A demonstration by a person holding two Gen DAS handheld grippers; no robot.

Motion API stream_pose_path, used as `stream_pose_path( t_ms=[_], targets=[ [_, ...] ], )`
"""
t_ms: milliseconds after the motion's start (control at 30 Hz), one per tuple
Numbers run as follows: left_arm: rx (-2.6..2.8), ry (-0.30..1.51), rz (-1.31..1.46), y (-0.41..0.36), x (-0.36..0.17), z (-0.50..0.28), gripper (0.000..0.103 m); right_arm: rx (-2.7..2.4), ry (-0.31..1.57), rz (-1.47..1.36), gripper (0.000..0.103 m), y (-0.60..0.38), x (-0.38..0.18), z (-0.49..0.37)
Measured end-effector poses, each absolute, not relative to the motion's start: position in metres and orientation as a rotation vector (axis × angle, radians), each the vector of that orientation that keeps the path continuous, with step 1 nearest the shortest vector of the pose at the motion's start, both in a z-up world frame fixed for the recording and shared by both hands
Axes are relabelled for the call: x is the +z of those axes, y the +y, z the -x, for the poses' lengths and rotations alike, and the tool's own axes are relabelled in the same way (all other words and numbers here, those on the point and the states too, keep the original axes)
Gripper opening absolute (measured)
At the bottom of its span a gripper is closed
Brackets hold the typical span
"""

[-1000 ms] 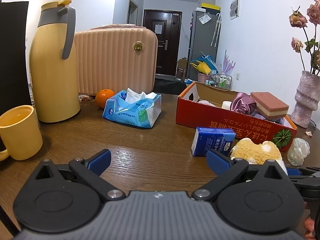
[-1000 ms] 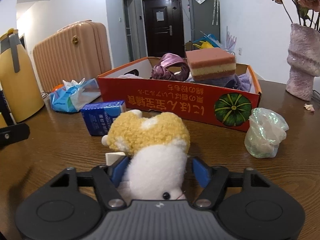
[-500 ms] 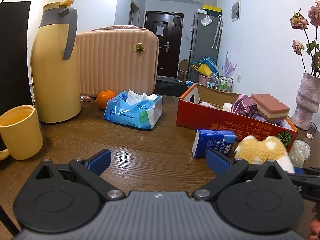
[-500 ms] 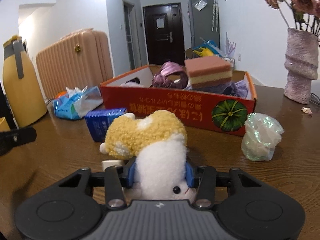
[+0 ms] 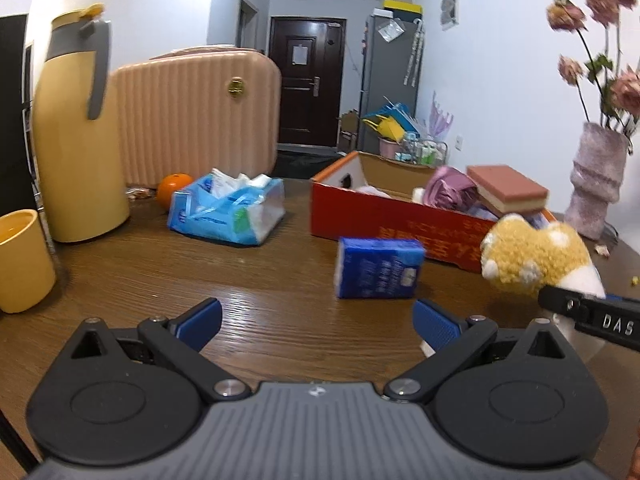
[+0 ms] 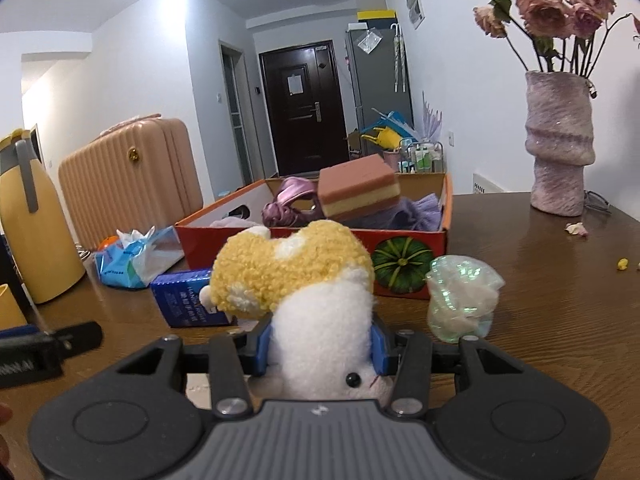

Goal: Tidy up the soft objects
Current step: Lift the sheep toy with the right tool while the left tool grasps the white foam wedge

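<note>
Plush toy (image 6: 296,280), fuzzy yellow-and-white, squeezed between right gripper (image 6: 320,350) fingers.

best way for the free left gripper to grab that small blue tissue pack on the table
Probably grip the blue tissue pack across its short width, coming down from above. It lies flat on the table, apart from the red box behind it, so both long sides look free. The left gripper is open and empty.

The plush toy (image 6: 304,292) is hiding part of the red box (image 6: 404,240), whose lettering (image 5: 432,236) is perhaps blurring.
</note>
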State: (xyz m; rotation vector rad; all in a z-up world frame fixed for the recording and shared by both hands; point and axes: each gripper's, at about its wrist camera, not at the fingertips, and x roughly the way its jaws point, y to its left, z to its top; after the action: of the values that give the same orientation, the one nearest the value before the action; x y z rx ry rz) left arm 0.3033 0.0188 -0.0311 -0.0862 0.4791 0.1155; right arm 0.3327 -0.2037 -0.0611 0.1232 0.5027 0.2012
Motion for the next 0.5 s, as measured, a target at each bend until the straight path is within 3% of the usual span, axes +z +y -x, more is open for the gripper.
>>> stream_pose_path(
  t_ms=[500],
  targets=[
    [0.074,0.53,0.062,-0.033,-0.043,-0.317,0.103,0.185,0.449,-0.151,0.045,-0.234,-0.052,-0.324]
  ],
)
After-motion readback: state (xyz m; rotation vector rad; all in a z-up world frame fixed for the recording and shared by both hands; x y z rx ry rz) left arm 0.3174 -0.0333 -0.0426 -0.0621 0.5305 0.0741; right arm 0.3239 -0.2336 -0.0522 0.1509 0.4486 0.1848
